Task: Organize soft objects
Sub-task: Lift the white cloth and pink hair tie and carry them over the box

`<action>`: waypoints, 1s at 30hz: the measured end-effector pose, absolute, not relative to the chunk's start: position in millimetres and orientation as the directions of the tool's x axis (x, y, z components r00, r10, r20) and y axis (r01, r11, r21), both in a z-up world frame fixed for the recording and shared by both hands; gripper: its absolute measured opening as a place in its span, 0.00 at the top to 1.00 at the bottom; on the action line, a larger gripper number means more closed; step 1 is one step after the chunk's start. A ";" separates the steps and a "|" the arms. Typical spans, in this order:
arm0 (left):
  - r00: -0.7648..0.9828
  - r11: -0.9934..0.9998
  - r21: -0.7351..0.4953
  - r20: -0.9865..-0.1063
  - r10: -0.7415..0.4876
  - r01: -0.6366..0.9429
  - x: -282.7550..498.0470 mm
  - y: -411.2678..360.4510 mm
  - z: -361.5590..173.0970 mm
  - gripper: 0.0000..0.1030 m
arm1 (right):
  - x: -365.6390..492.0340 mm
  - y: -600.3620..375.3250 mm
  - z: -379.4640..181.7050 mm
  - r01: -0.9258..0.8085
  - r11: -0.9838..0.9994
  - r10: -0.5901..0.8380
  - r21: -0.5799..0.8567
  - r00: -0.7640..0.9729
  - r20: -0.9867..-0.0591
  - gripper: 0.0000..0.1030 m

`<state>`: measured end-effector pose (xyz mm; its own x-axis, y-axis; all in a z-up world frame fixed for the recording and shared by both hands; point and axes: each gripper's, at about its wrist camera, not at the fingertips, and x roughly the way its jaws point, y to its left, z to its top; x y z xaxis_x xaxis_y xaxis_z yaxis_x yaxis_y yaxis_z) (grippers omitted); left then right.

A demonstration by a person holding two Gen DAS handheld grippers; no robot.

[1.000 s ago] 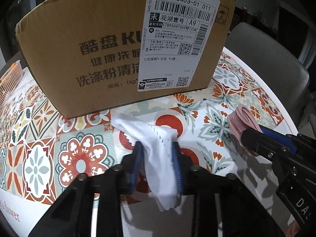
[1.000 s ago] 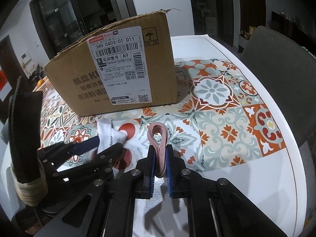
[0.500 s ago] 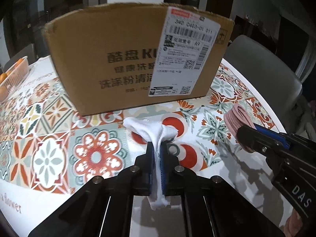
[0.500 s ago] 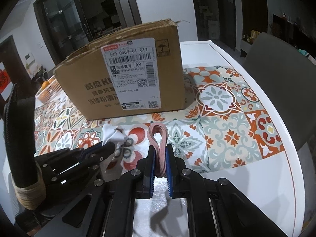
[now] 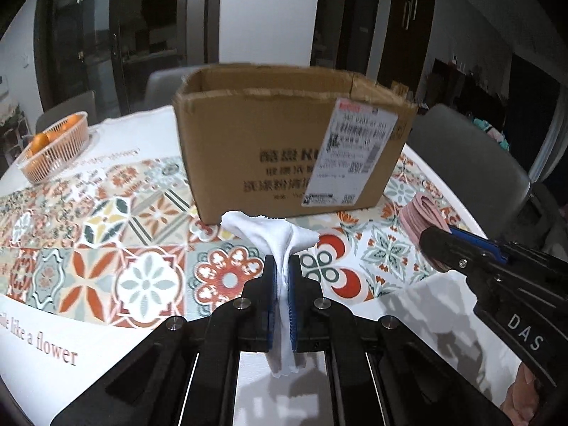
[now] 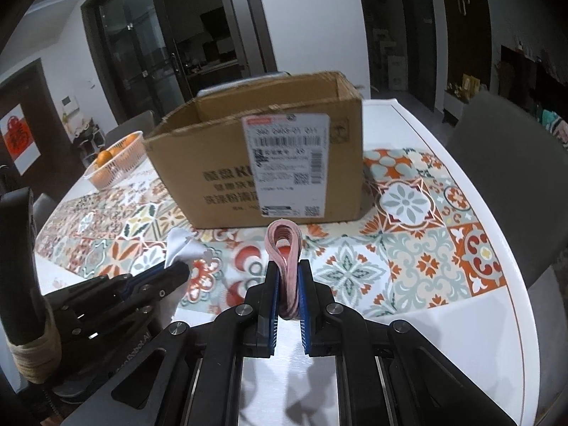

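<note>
White cloth point(image 5: 273, 238) is seen clenched in the left claw point(image 5: 282, 284), lifted clear of the patterned bench point(image 5: 149, 284); pink folded band point(image 6: 284, 248) is pinched upright in the right claw point(image 6: 287, 291). Open cardboard box point(image 5: 284, 149) lies straight ahead of both claws, mouth up; the left claw is judged slightly nearer.

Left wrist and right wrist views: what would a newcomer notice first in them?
First the open cardboard box standing mid-table on the patterned tablecloth, with a white shipping label on its front. Then the two soft things held before it: a white cloth pinched in the left hand-held gripper, and a folded pink cloth in the right hand-held gripper.
</note>
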<state>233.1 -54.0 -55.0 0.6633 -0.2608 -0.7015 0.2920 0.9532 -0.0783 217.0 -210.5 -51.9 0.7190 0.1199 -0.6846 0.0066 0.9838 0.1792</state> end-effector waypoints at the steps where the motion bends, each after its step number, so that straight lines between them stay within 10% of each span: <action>1: 0.671 0.954 -0.079 -0.694 -0.261 0.289 231.3 -52.1 -50.3 0.93 | 216.0 -208.9 -49.2 0.003 0.984 0.121 0.178 0.723 -0.680 0.89; 30: 0.845 0.950 -0.043 -0.444 -0.297 0.310 226.6 -36.4 57.1 0.93 | 215.3 -199.0 42.9 -0.048 0.986 0.119 0.159 0.874 -0.471 0.89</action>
